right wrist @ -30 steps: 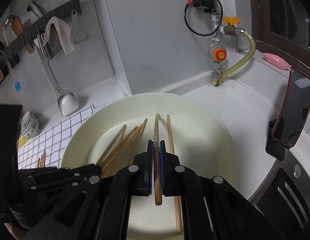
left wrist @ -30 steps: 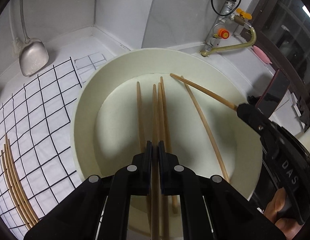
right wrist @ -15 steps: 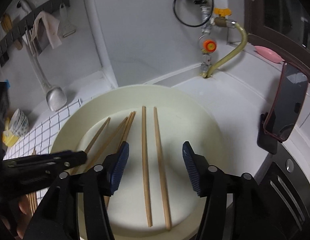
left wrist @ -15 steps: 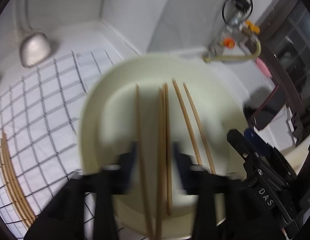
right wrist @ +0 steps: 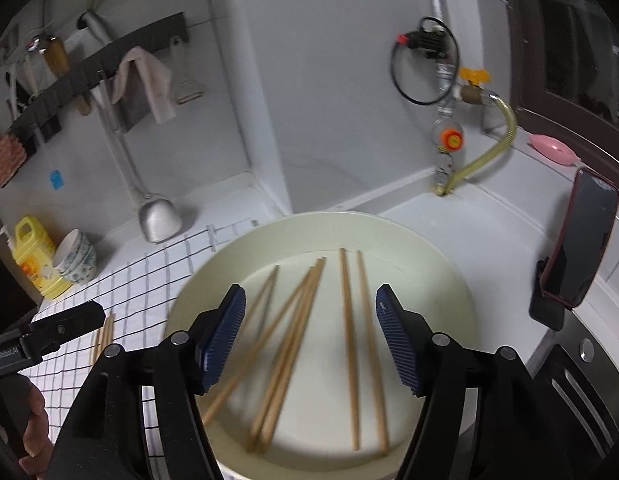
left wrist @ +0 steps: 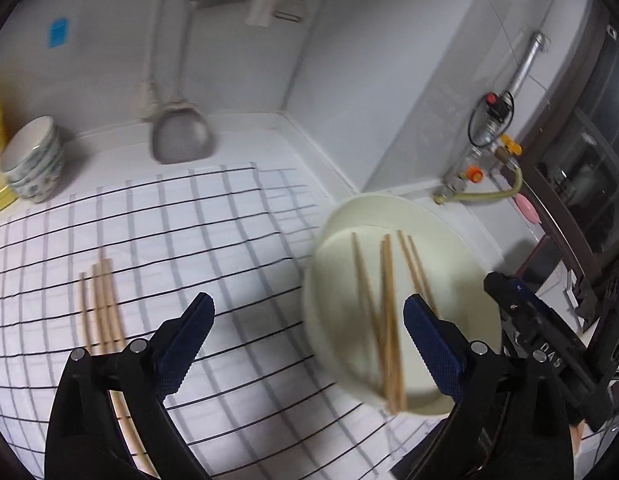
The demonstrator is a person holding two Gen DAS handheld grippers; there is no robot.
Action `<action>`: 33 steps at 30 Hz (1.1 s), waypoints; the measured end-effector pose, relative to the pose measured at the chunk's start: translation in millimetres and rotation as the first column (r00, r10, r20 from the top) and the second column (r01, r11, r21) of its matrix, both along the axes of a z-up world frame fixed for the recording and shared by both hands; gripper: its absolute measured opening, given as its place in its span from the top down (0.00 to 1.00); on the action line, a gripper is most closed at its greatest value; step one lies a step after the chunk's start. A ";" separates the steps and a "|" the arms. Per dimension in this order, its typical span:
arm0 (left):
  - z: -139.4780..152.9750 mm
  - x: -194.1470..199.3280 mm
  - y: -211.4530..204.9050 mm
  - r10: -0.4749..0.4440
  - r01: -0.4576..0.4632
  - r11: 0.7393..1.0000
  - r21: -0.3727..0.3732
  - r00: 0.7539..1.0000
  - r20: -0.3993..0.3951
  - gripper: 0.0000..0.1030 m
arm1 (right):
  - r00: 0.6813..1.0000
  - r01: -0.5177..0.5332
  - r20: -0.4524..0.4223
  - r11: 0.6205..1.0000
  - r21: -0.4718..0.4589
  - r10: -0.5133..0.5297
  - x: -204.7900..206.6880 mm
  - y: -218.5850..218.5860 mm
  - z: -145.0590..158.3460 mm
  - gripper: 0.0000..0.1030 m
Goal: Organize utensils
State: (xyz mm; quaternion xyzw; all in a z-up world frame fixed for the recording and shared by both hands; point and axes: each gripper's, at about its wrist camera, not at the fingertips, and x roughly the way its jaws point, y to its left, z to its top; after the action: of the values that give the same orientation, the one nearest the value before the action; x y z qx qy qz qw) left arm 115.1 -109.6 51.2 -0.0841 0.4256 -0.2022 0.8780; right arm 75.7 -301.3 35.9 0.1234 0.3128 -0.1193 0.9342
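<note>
Your left gripper [left wrist: 305, 312] and right gripper [right wrist: 309, 312] have just been opening, both empty. Five chopsticks [right wrist: 349, 312], probably, lie in the plate [right wrist: 437, 264]; more left of it.

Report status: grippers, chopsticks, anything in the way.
Both open, jaws just opened: left gripper empty over the checked mat, right gripper empty above the plate. Five chopsticks loose on the plate, more chopsticks on the mat. Nothing in the way.
</note>
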 end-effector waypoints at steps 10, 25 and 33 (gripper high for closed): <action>-12.1 -45.7 120.4 0.244 -0.260 0.956 0.137 0.962 0.124 0.07 | 0.969 -0.247 -0.021 0.967 -0.063 0.246 23.7 89.9 1.0 0.30; -66.1 -84.4 214.6 0.453 -0.459 0.863 0.211 0.888 0.077 0.06 | 0.894 -0.446 -0.106 0.889 -0.106 0.436 42.1 198.6 -45.0 0.28; -89.8 -82.1 214.0 0.448 -0.443 0.865 0.234 0.893 0.038 0.06 | 0.860 -0.499 -0.169 0.862 -0.091 0.481 50.9 230.9 -85.0 0.28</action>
State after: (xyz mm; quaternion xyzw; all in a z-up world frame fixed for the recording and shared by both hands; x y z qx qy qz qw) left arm 33.0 104.4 -38.6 -0.0765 0.4234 0.0587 0.9008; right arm 126.6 -70.3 -49.1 -0.0306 0.3902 0.0939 0.9154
